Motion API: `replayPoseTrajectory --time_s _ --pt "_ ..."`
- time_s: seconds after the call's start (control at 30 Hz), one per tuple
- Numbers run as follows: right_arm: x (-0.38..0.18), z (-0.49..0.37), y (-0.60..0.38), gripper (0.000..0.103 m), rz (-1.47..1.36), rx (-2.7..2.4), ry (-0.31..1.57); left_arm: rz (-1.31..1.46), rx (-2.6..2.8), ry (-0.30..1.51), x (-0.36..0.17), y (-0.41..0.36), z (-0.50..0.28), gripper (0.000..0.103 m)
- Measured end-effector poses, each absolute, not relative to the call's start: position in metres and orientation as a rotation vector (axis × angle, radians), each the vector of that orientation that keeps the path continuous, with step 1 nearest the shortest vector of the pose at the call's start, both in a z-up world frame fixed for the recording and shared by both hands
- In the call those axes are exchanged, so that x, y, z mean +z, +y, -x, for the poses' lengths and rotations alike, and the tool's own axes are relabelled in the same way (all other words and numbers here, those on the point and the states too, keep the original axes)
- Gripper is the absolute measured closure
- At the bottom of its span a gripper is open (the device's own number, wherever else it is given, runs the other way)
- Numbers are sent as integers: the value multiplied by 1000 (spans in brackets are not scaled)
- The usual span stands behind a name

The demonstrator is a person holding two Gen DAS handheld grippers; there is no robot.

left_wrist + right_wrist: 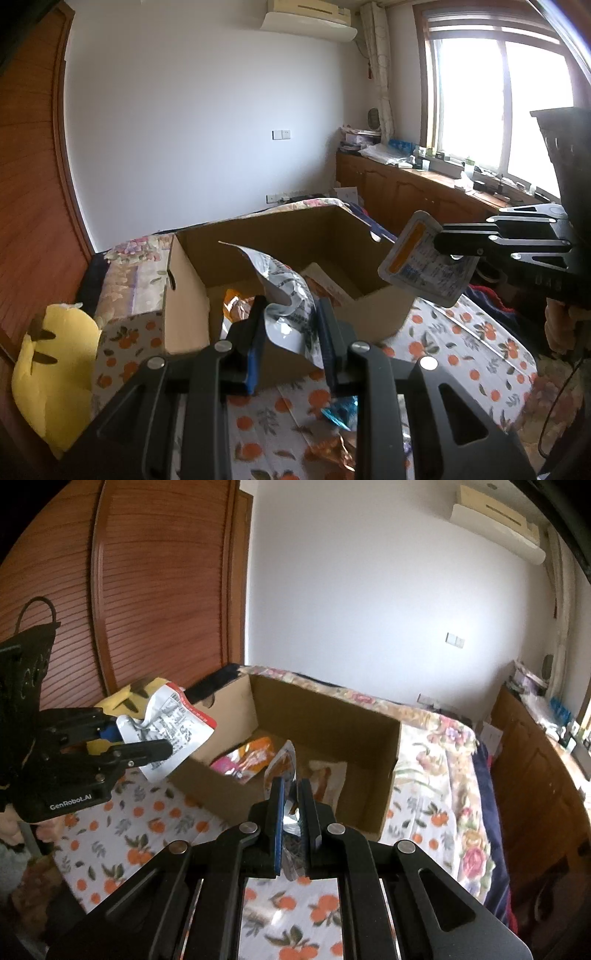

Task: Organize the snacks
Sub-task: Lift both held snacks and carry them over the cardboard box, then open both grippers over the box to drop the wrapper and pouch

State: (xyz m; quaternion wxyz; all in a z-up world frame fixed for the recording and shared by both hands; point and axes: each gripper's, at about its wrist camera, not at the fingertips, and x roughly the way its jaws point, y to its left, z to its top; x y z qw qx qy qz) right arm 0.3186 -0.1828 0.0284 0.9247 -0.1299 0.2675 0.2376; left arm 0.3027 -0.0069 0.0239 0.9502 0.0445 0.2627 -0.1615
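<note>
Over a bed spread with an orange-print cloth (147, 834), the left gripper (291, 310) clamps a crumpled silver packet (288, 291) above an open cardboard box (325, 716); the right gripper (291, 786) pinches a flat orange-labelled pouch (428, 258) beside it; more snack packets (247, 758) lie inside the box.

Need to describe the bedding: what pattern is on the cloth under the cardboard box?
White cloth printed with oranges and leaves; clearest in the right wrist view.
</note>
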Motion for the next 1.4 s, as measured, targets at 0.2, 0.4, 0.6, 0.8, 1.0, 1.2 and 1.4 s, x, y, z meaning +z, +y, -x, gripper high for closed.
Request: replayPoseTrajectory --time_s 0.2,0.4,0.6,0.8,1.0,1.2,1.4 --pt "28 -342 -171 98 268 483 539 -74 -326 533 26 1 -329 78" --pt "25 -369 -144 98 352 472 532 -60 -314 553 17 7 -361 78" --pt "9 -394 -124 98 393 463 540 -68 -306 588 -3 12 -380 77" --pt "-22 -416 -121 98 383 456 598 -58 -321 637 -27 10 -391 77" --pt "-46 -429 -124 98 349 459 652 -35 -343 663 -36 8 -395 74" --pt "-51 -430 -131 98 312 469 667 -15 -341 673 -38 8 -392 67" --pt "-50 -430 -134 95 281 476 672 -23 -341 659 -30 7 -378 64"
